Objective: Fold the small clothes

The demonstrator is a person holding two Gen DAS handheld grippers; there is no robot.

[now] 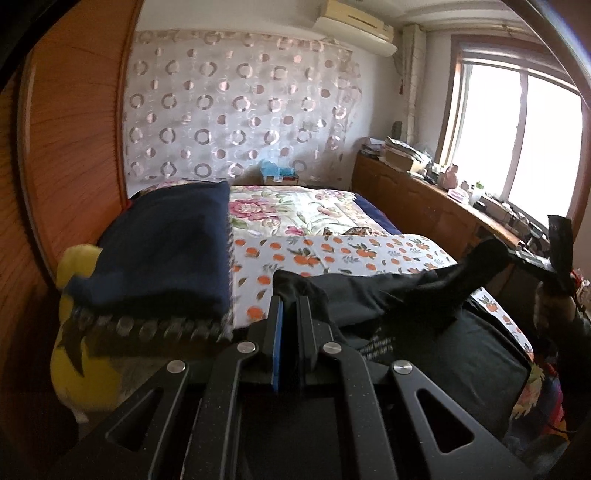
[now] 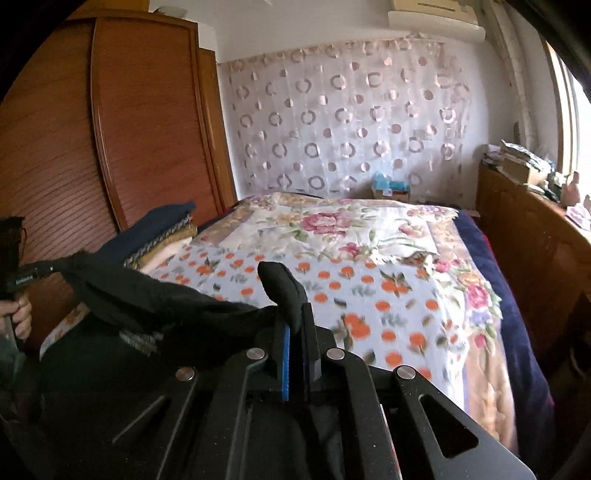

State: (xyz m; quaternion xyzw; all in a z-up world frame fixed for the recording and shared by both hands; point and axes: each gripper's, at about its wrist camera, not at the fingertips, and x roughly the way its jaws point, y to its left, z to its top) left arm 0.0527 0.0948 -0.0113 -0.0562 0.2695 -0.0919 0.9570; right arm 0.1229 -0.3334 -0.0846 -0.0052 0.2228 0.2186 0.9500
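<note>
Bed (image 2: 406, 295) covered by an orange-print sheet (image 1: 351, 251) in front and a floral quilt (image 2: 332, 221) behind. Folded navy cloth (image 1: 166, 251) stacked on other folded fabrics at the bed's left edge, beside a yellow plush toy (image 1: 81, 369). Wooden wardrobe (image 2: 147, 129) along the left wall. Sheer curtain with ring pattern (image 1: 236, 103) hung across the far wall, under an air conditioner (image 1: 354, 26). Low wooden cabinet (image 1: 413, 199) at right, cluttered with papers and small items, below a bright window (image 1: 517, 129).
</note>
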